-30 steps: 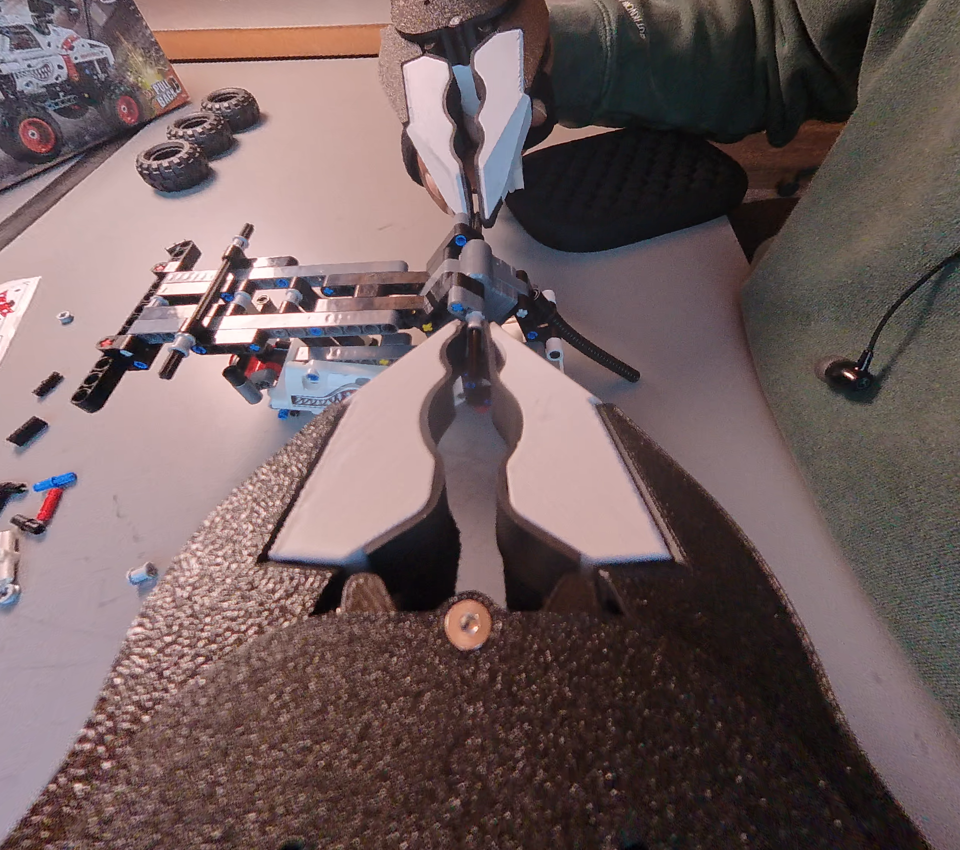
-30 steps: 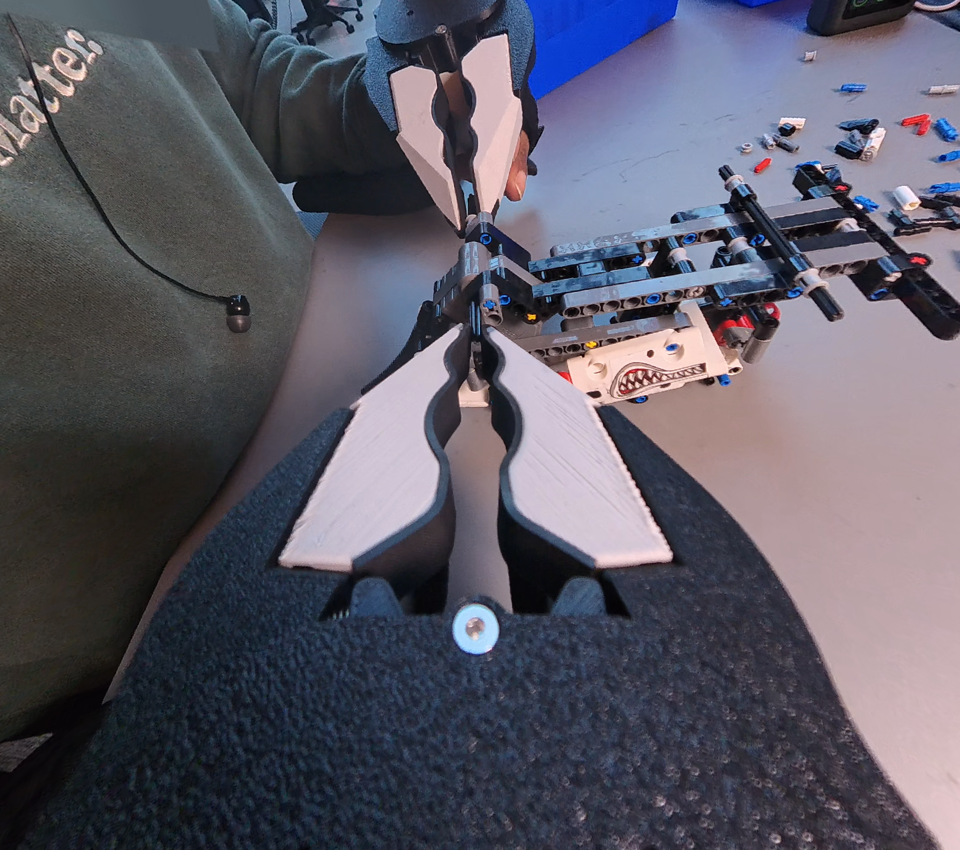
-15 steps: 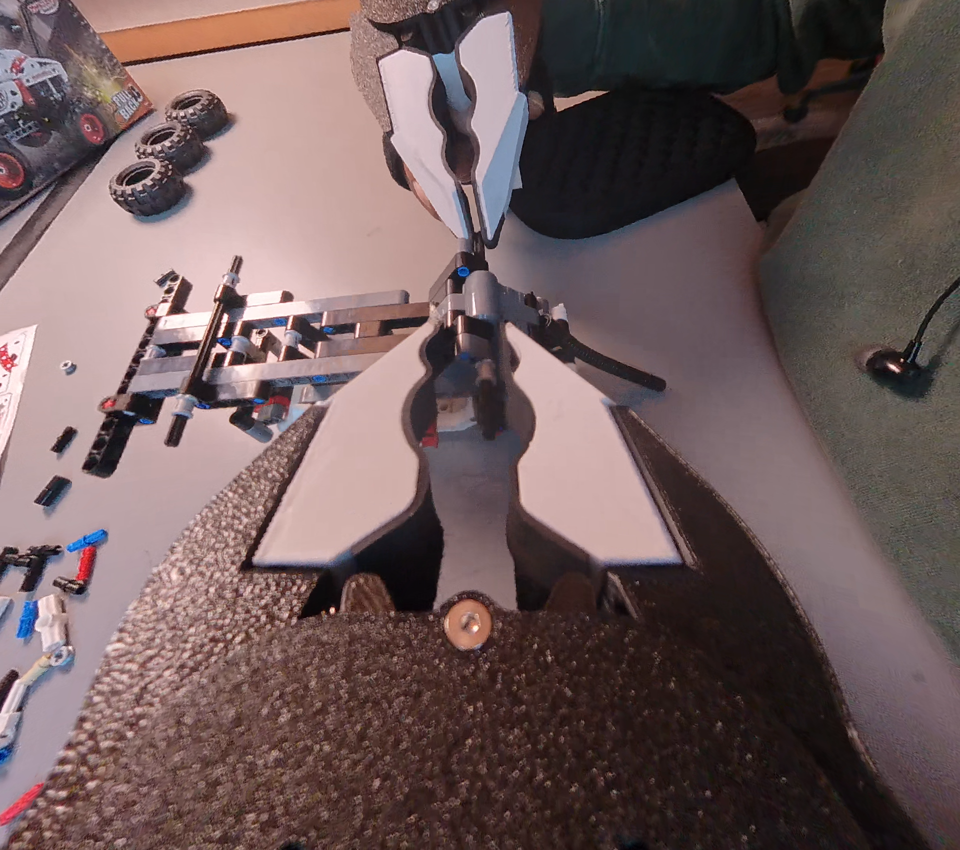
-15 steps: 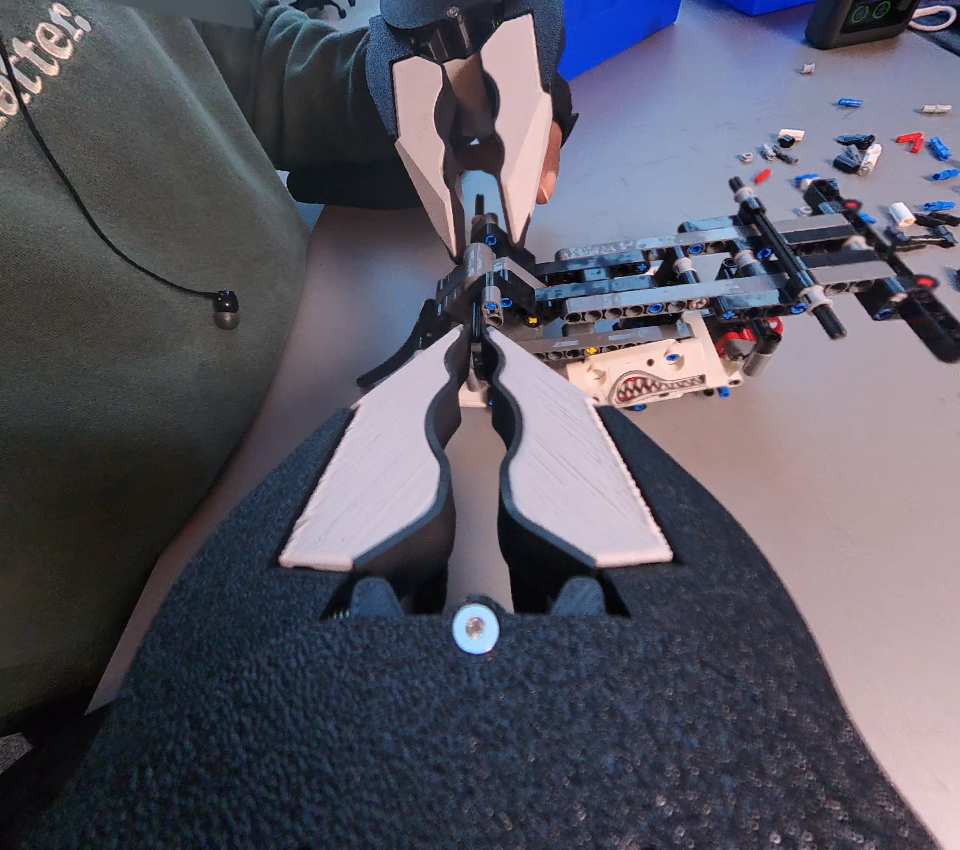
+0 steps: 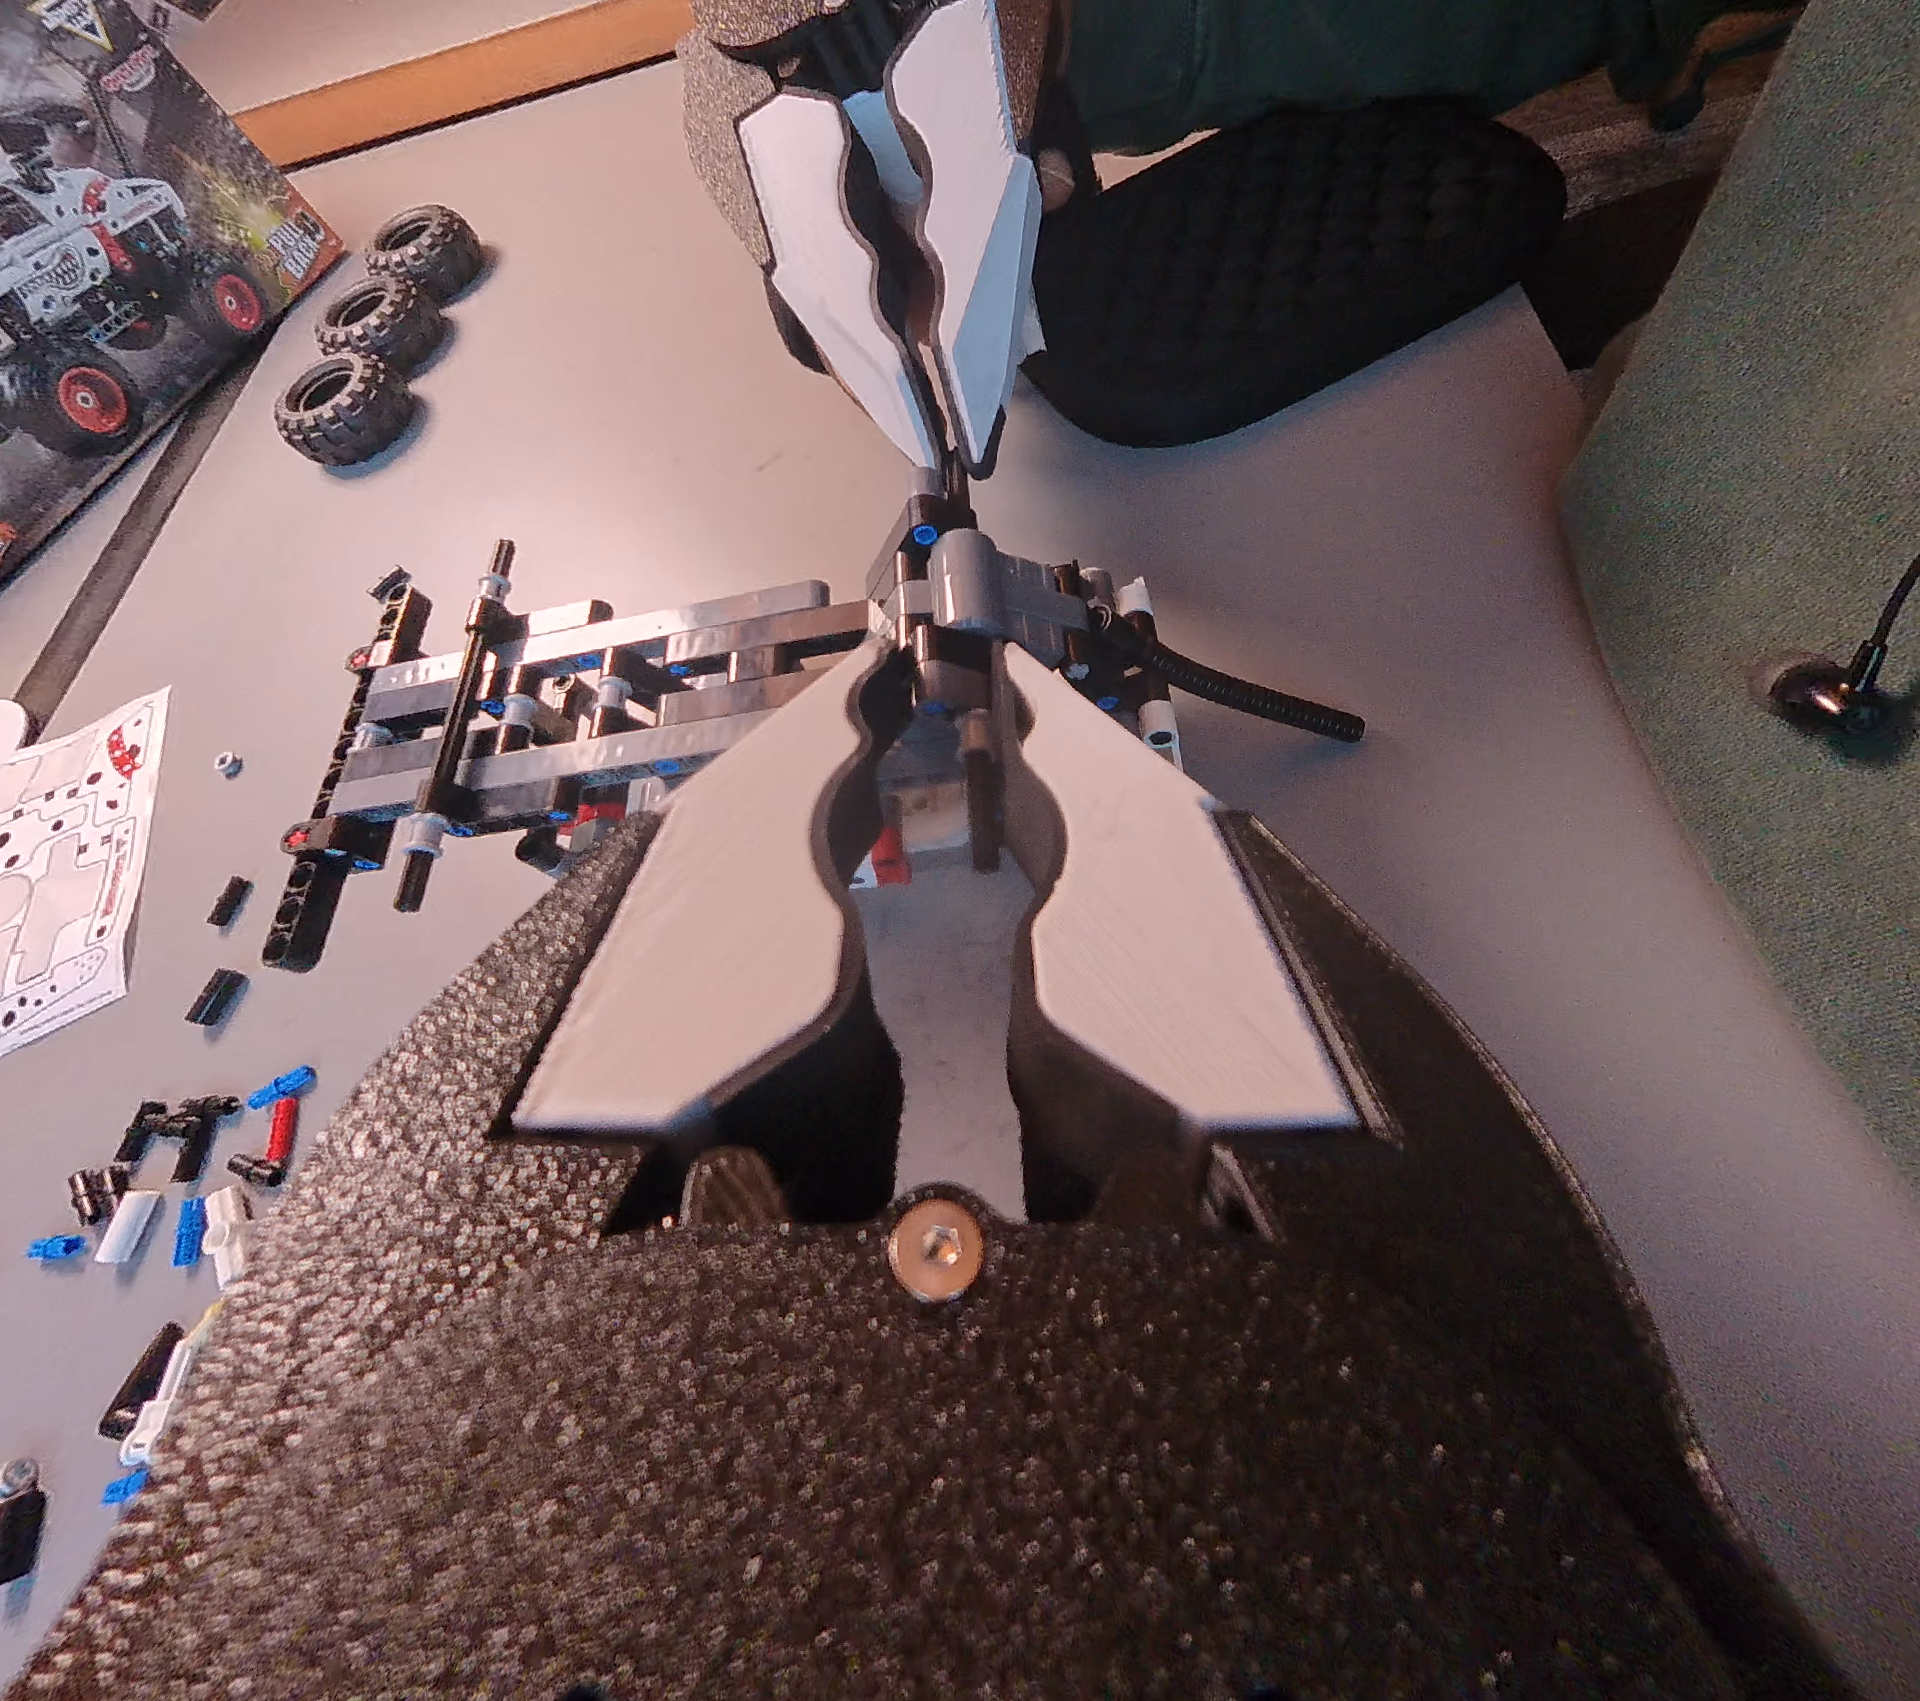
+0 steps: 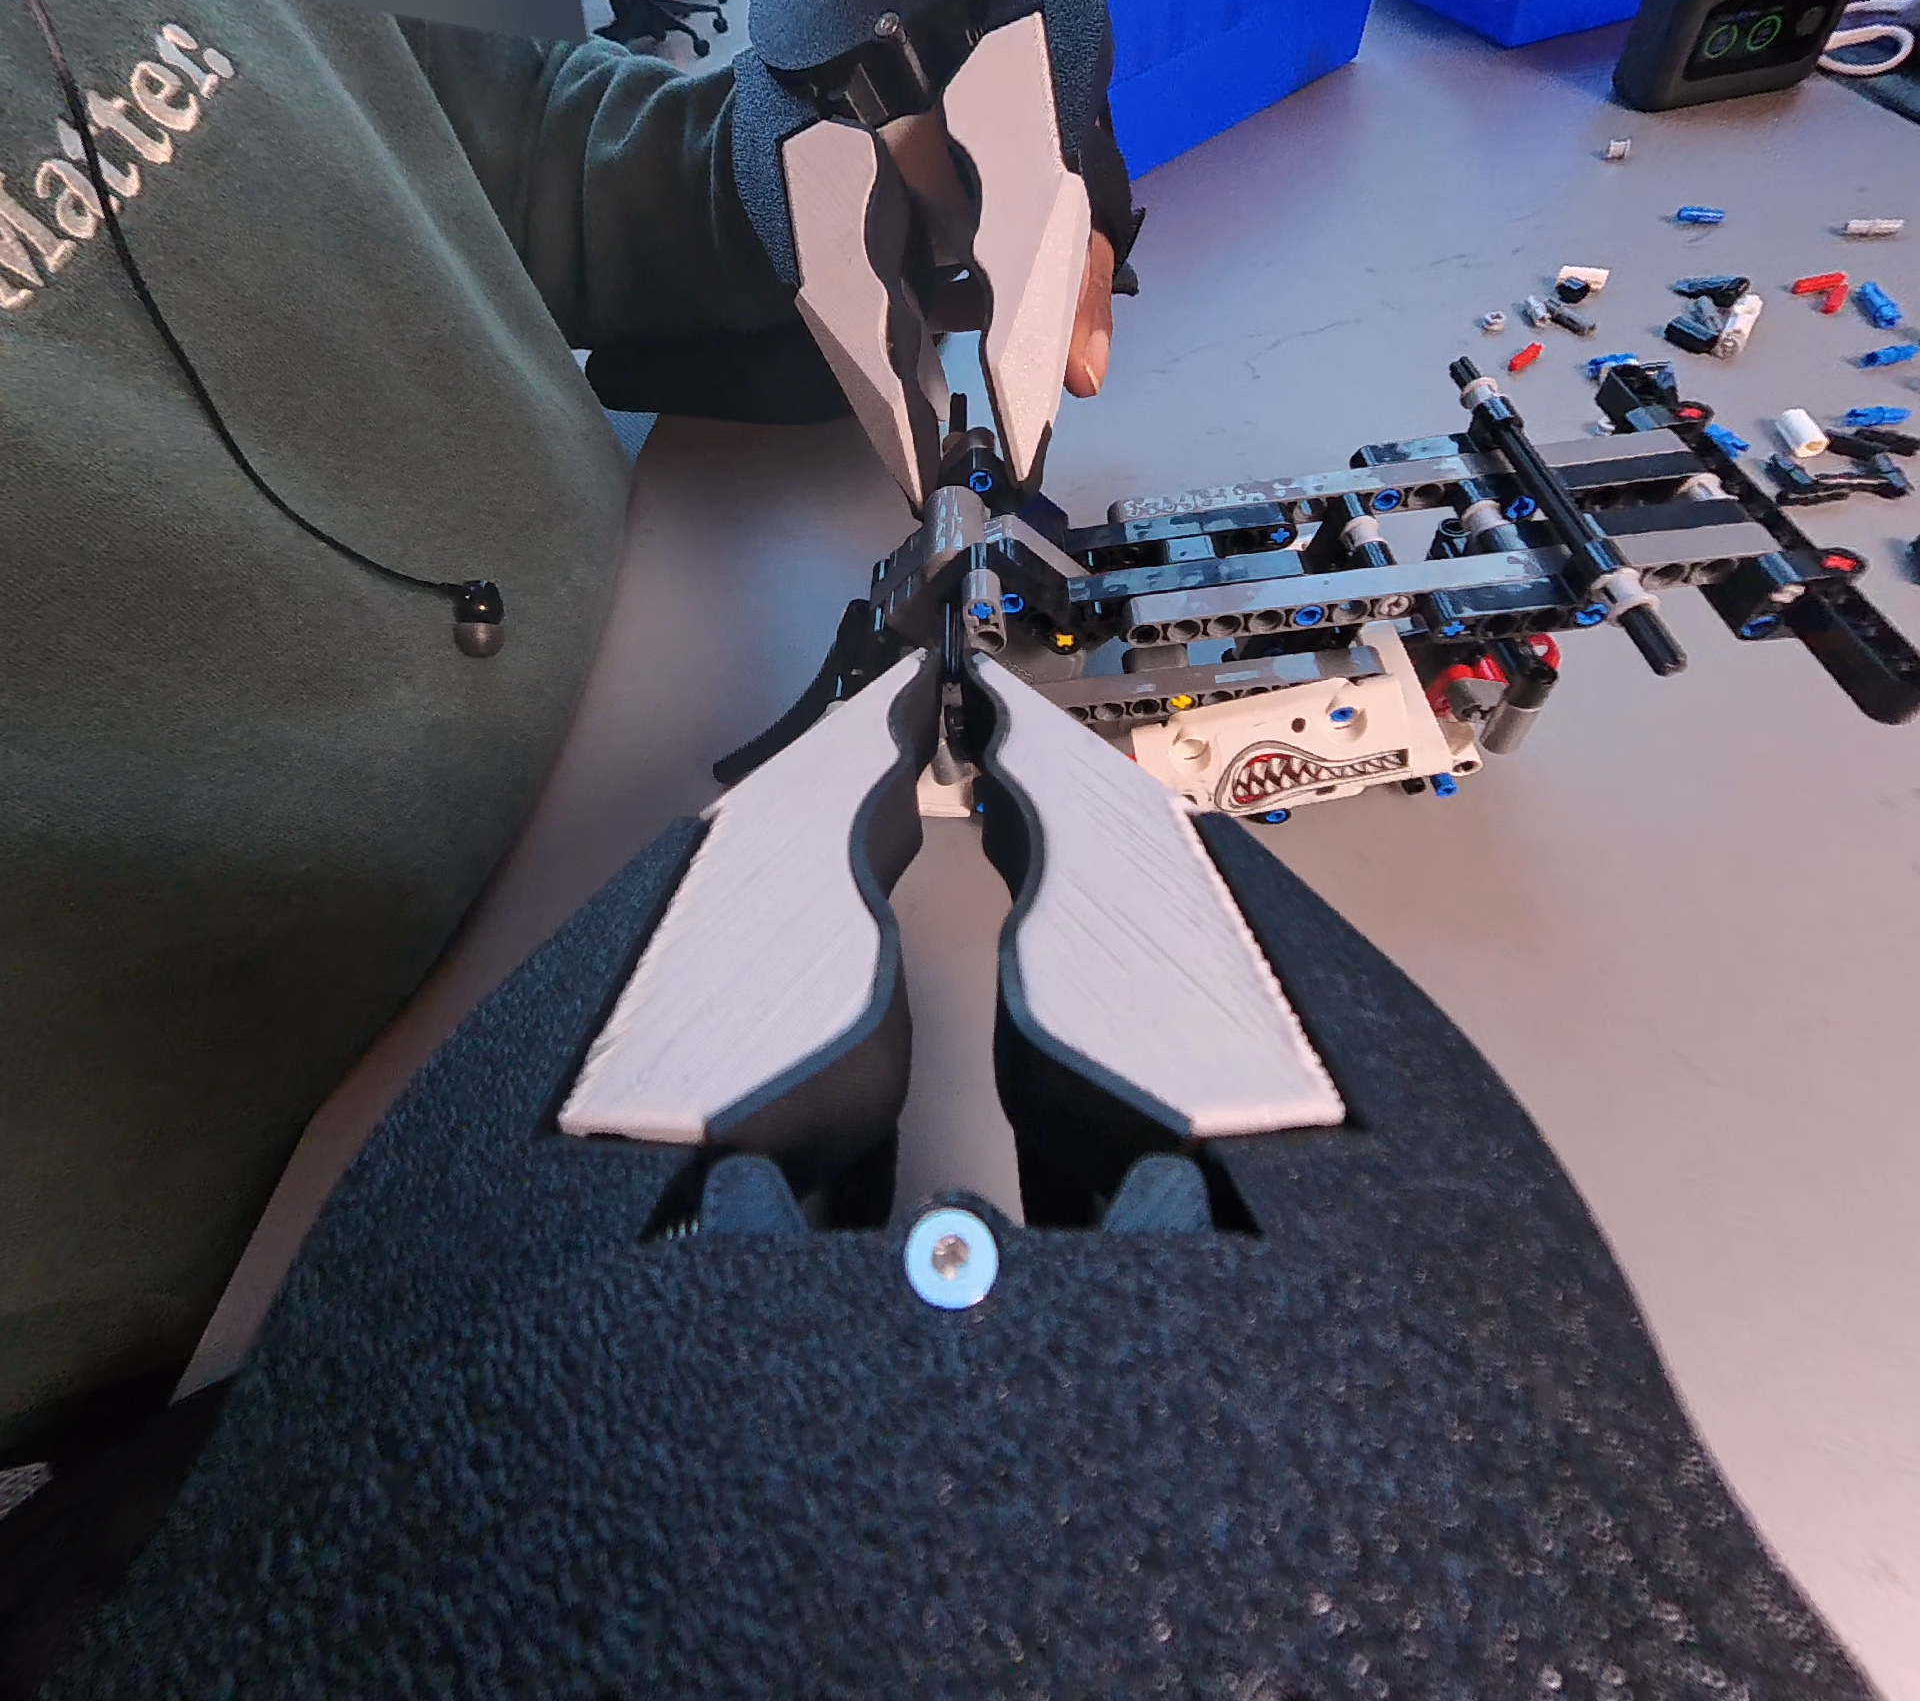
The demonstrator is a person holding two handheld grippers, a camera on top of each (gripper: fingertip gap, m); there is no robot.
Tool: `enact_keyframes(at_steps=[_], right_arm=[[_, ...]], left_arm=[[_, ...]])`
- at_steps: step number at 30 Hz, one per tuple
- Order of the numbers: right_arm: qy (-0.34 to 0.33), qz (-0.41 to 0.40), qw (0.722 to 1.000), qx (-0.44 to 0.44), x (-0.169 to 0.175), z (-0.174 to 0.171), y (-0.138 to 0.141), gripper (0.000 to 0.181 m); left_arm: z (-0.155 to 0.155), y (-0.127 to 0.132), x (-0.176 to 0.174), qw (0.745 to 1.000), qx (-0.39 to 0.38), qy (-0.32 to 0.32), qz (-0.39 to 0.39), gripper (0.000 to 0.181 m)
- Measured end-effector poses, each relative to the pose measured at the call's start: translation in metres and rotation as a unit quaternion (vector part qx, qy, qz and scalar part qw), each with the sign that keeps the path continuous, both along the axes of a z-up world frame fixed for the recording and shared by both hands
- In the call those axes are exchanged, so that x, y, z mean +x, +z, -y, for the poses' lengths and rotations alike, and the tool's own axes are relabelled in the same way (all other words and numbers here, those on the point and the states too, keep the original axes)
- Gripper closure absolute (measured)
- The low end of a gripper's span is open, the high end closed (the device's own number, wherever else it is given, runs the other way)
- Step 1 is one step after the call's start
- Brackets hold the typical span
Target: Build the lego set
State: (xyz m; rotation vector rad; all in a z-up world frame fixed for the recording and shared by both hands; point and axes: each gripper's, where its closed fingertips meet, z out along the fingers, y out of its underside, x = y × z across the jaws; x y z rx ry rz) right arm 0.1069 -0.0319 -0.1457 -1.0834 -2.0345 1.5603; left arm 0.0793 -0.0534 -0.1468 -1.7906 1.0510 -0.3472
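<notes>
The left hand-held gripper [image 5: 951, 664] has let go, jaws now parted around the truck frame [image 5: 582, 706] on the worktop [image 5: 644, 446]; the right hand-held gripper [image 6: 951, 664] stays clenched on its end, steadying it for regrasping.

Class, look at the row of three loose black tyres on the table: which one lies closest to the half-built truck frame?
The tyre at the row's near end, farthest from the picture box; the other two tyres sit farther from the truck frame.

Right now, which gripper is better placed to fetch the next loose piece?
Probably left. The left gripper has jaws apart, and the loose pieces lie beside it; the right gripper is shut on the chassis.
</notes>
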Motion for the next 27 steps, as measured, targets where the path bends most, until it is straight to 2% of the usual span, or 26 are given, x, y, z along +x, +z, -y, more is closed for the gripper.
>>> enact_keyframes(at_steps=[27], right_arm=[[-0.004,-0.012,1.000,0.020,0.015,-0.012,-0.001,0.180]], left_arm=[[-0.007,0.001,0.009,1.000,0.016,0.006,-0.013,0.165]])
